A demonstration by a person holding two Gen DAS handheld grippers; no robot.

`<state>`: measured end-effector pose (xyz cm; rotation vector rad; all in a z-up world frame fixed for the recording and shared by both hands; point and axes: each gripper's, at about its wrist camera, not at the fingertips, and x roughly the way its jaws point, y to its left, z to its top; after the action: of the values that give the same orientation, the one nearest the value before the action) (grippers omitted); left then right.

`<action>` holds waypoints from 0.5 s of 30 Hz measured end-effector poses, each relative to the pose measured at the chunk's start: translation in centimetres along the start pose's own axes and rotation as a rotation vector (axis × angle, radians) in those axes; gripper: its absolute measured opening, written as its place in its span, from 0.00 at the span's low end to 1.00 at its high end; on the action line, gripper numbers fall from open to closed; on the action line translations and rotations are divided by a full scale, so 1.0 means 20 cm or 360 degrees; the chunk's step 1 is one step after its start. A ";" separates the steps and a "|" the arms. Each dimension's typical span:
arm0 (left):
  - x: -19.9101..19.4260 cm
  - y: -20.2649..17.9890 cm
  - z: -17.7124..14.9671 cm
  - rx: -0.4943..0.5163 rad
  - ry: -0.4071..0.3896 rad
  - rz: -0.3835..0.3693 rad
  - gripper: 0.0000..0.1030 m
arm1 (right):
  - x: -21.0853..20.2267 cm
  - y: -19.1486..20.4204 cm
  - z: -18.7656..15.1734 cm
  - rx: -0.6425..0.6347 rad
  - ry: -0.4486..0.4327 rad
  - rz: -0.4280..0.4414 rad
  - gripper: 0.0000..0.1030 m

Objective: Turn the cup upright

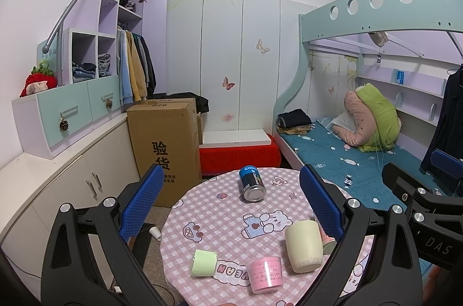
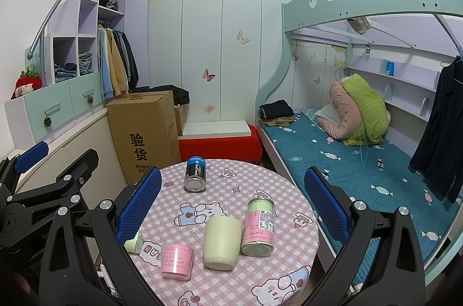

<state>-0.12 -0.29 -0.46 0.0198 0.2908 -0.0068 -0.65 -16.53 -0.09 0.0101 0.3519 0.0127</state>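
Observation:
A cream cup (image 1: pixel 303 245) stands upside down on the round table with a pink checked cloth (image 1: pixel 220 207); it also shows in the right wrist view (image 2: pixel 222 243). My left gripper (image 1: pixel 228 207) is open and empty, held above and short of the cup, which sits near its right finger (image 1: pixel 319 200). My right gripper (image 2: pixel 231 204) is open and empty, with the cup low between its fingers. The right gripper's body shows at the right edge of the left wrist view.
On the table are a blue can (image 1: pixel 252 183) lying down, a pink tub (image 1: pixel 265 274), a green roll (image 1: pixel 203 262) and a pink-green can (image 2: pixel 258 226). A cardboard box (image 1: pixel 165 147), a red bench (image 1: pixel 238 154) and a bunk bed (image 1: pixel 361 149) surround the table.

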 end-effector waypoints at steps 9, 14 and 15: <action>0.00 0.00 0.00 -0.0001 0.0000 -0.0003 0.92 | 0.00 0.00 0.00 0.0001 -0.0002 0.0000 0.93; 0.00 0.00 0.00 -0.0001 0.0000 -0.0002 0.92 | 0.00 0.00 0.00 0.0001 -0.0002 0.0000 0.93; 0.00 0.00 0.00 -0.0001 -0.0001 -0.0002 0.92 | 0.00 0.00 0.00 0.0001 -0.0002 0.0000 0.93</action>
<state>-0.13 -0.23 -0.43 0.0187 0.2902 -0.0079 -0.71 -16.55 -0.10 0.0106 0.3504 0.0127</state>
